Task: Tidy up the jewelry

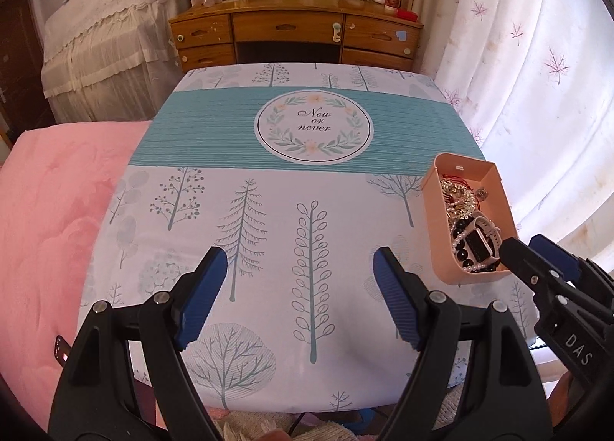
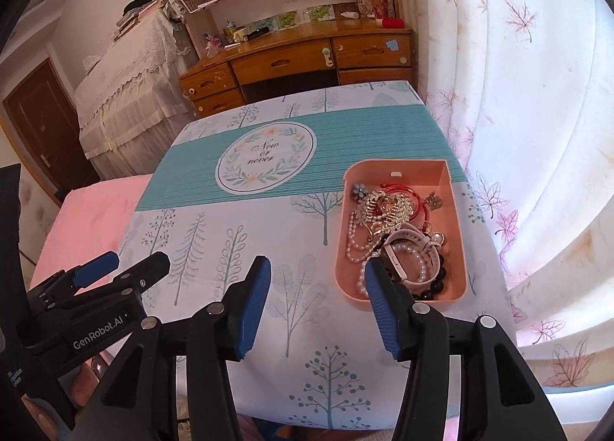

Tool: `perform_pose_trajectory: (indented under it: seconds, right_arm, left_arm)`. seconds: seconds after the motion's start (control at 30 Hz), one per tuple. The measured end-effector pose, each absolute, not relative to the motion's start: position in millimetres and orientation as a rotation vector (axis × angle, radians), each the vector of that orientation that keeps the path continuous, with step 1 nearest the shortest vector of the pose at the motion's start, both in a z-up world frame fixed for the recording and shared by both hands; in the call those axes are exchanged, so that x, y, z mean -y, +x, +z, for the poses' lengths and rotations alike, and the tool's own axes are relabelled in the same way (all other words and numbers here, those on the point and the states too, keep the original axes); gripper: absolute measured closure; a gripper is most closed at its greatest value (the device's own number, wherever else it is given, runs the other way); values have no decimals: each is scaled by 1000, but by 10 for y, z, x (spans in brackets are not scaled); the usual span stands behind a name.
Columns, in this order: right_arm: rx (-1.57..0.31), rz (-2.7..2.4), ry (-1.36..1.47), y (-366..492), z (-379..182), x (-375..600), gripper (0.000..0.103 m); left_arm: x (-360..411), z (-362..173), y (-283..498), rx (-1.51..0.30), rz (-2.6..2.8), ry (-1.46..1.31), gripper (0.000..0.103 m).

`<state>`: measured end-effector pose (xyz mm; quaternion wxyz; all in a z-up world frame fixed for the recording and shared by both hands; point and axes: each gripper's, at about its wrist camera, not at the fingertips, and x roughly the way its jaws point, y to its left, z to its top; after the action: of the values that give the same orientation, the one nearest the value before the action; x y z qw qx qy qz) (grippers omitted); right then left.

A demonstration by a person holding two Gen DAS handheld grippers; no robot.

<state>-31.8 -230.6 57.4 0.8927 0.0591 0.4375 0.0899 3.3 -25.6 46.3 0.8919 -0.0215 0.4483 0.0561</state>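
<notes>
A pink tray (image 2: 341,260) stands on the table's right side, full of tangled jewelry: pearl strands (image 2: 355,245), a gold piece (image 2: 387,209), a red bangle (image 2: 416,197), a black bead bracelet (image 2: 441,280) and a pale pink watch (image 2: 410,245). The tray also shows in the left wrist view (image 1: 435,226). My right gripper (image 2: 316,303) is open and empty, just left of the tray's near end. My left gripper (image 1: 299,291) is open and empty over the table's near middle.
The table wears a tree-print cloth with a teal band (image 1: 199,134). A pink quilt (image 1: 50,218) lies to the left. A wooden desk (image 1: 295,30) stands behind the table. White curtains (image 1: 537,76) hang close on the right.
</notes>
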Motion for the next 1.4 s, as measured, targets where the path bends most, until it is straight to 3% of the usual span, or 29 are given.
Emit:
perform_pose_trajectory:
  seconds: [0.17, 1.4]
  right_arm:
    - [-916, 200, 111, -342, 590, 2226, 45]
    - [-985, 226, 75, -258, 417, 2118, 44]
  left_arm:
    - [322, 495, -16, -911, 114, -33, 26]
    - [263, 356, 11, -950, 87, -40, 26]
